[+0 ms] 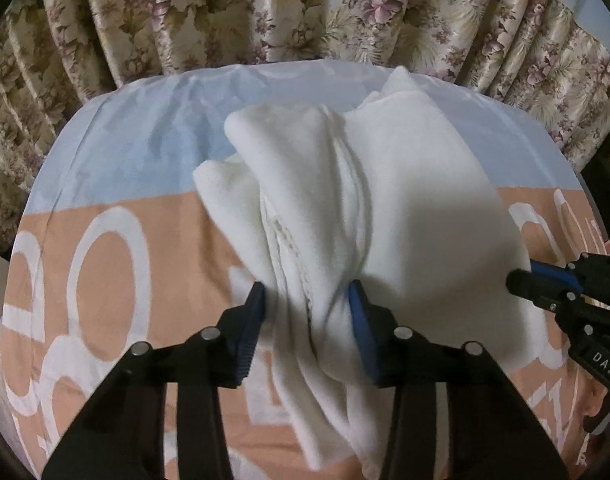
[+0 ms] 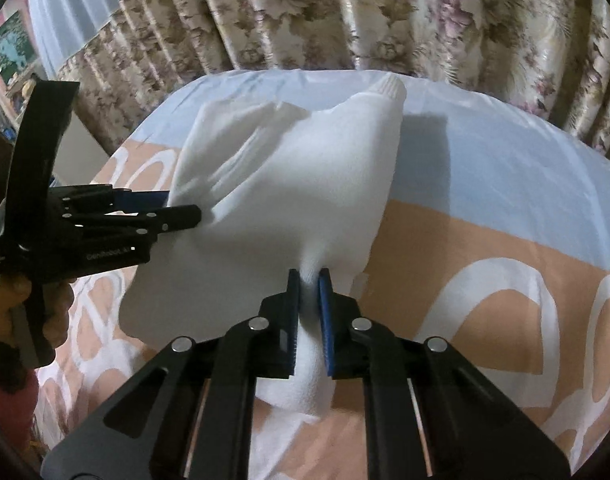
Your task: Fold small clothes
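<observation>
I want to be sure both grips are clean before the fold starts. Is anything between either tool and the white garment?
Nothing visible is. The left tool has a bunched part of the white garment directly between its pads, and the right tool pinches another fold of it. Only the orange and blue bedsheet lies underneath.

Both tongs are angled steeply downward right now. My left tongs [image 1: 307, 294] have white garment [image 1: 385, 200] fabric bunched between the blue pads, which press in on it from both sides with a fair gap between them. My right tongs [image 2: 309, 278] are pinched nearly closed on a thin fold of the same cloth. In the right view a hand [image 2: 23, 300] grips the left handle from below, tips pointing sideways into the fabric.
</observation>
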Tool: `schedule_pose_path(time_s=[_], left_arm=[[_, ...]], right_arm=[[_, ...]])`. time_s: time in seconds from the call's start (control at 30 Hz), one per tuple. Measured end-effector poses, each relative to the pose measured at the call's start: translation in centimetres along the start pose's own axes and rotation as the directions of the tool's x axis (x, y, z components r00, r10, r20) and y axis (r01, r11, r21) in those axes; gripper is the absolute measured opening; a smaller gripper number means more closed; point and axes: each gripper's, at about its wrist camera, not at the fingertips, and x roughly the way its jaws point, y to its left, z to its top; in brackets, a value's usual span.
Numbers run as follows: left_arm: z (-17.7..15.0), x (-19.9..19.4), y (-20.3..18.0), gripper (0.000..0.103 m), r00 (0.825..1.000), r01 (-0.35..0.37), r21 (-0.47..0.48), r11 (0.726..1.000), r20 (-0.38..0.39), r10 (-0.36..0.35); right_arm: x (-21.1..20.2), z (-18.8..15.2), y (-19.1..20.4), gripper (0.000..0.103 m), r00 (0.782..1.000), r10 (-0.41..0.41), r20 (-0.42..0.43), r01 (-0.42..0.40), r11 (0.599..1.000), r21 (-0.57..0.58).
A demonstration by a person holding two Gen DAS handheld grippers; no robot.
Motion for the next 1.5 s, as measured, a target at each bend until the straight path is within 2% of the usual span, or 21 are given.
schedule_pose_path(time_s=[0.13,0.2,0.3,0.37,0.43,0.47,0.5,0.53,0.57,0.63,0.7,0.87,0.93,0.97,1.03,1.07,1.17,1.23,1.33,1.43,1.5], left_arm=[[-0.5,-0.3,-0.1,0.045,1.000,-0.015,0.022,1.000,0.007,0.015],[-0.5,-0.5,-0.3,0.053,0.999,-0.034,0.018,0.999,0.013,0.033],[-0.8,-1.3,-0.5,0.067,0.998,-0.056,0.017,0.998,0.027,0.055],[-1.1,-2.1,-0.6,0.076,0.998,-0.056,0.010,0.998,0.038,0.055],[-1.5,-3.1,-0.5,0.085,0.997,-0.060,-0.008,0.998,0.057,0.060],[-1.7,-3.4,-0.4,0.090,0.996,-0.058,-0.018,0.998,0.061,0.059],[-2.0,-3.7,-0.3,0.092,0.996,-0.053,-0.032,0.998,0.064,0.055],[-2.2,-3.9,-0.1,0.092,0.997,-0.045,-0.045,0.998,0.062,0.048],[-2.5,-3.9,0.1,0.092,0.998,-0.030,-0.065,0.997,0.052,0.033],[-3.1,-3.8,-0.1,0.092,0.999,-0.002,-0.086,0.996,0.034,0.005],[-3.7,-3.7,-1.0,0.092,1.000,0.023,-0.074,0.997,0.020,-0.021],[-4.7,-2.7,-3.7,0.091,1.000,-0.018,0.023,1.000,-0.004,0.018],[-5.0,-2.1,-4.2,0.065,0.999,-0.033,0.054,0.998,-0.024,0.034],[-5.1,-1.8,-4.3,0.045,0.999,-0.014,0.059,0.998,-0.040,0.017],[-5.3,-1.7,-4.2,0.038,0.999,-0.002,0.065,0.998,-0.044,0.005],[-5.4,-1.7,-4.4,0.030,0.999,-0.007,0.086,0.996,-0.044,0.010],[-5.2,-1.8,-4.1,0.017,0.999,0.000,0.082,0.997,-0.043,0.004],[-5.0,-2.0,-3.2,0.015,0.999,0.019,0.060,0.998,-0.051,-0.016],[-5.1,-2.2,-2.1,0.012,0.998,0.028,0.046,0.999,-0.057,-0.026],[-5.5,-2.6,-1.6,0.012,0.998,0.018,0.049,0.999,-0.062,-0.015],[-5.9,-2.8,-1.2,0.012,0.998,0.025,0.043,0.999,-0.065,-0.022]], right_arm=[[1.1,-0.1,0.9,0.010,0.999,-0.034,-0.041,0.034,0.999,-0.015],[1.6,-0.3,1.1,0.012,0.997,-0.065,-0.046,0.064,0.998,-0.028],[1.1,-0.6,0.6,0.021,0.999,-0.046,-0.029,0.046,0.999,-0.006],[0.2,-0.6,0.3,0.030,0.999,-0.031,-0.008,0.031,0.999,0.010],[-0.9,-0.6,-0.2,0.049,1.000,-0.011,0.022,0.010,1.000,0.020],[-1.7,-0.6,-0.5,0.064,0.999,-0.015,0.048,0.014,0.999,0.030],[-2.1,-0.6,-0.8,0.073,0.998,-0.017,0.069,0.014,0.999,0.038],[-2.6,-0.7,-1.1,0.077,0.996,-0.015,0.088,0.011,0.999,0.048],[-2.9,-0.7,-1.6,0.085,0.994,-0.017,0.106,0.010,0.998,0.067],[-3.2,-0.7,-2.6,0.090,0.992,-0.032,0.124,0.018,0.994,0.110],[-3.0,-0.8,-3.6,0.090,0.992,-0.044,0.117,0.026,0.988,0.154],[-2.7,-1.0,-4.3,0.090,0.993,-0.037,0.109,0.017,0.984,0.180],[-2.7,-1.0,-4.1,0.090,0.993,-0.041,0.107,0.022,0.984,0.175],[-2.6,-1.1,-4.0,0.090,0.993,-0.048,0.106,0.030,0.985,0.171],[-2.6,-1.4,-4.0,0.090,0.993,-0.051,0.102,0.034,0.986,0.166],[-2.5,-1.4,-4.1,0.090,0.994,-0.044,0.101,0.026,0.985,0.168],[-1.9,-1.7,-3.9,0.089,0.996,-0.004,0.084,-0.011,0.985,0.171],[-1.3,-1.9,-3.4,0.086,0.998,-0.001,0.061,-0.008,0.989,0.150],[-0.2,-2.4,-2.4,0.065,1.000,0.012,0.012,-0.013,0.994,0.106],[0.7,-2.9,-1.5,0.033,0.999,0.034,-0.033,-0.031,0.996,0.079],[1.0,-3.2,-0.7,0.027,0.999,0.011,-0.044,-0.009,0.999,0.037]])
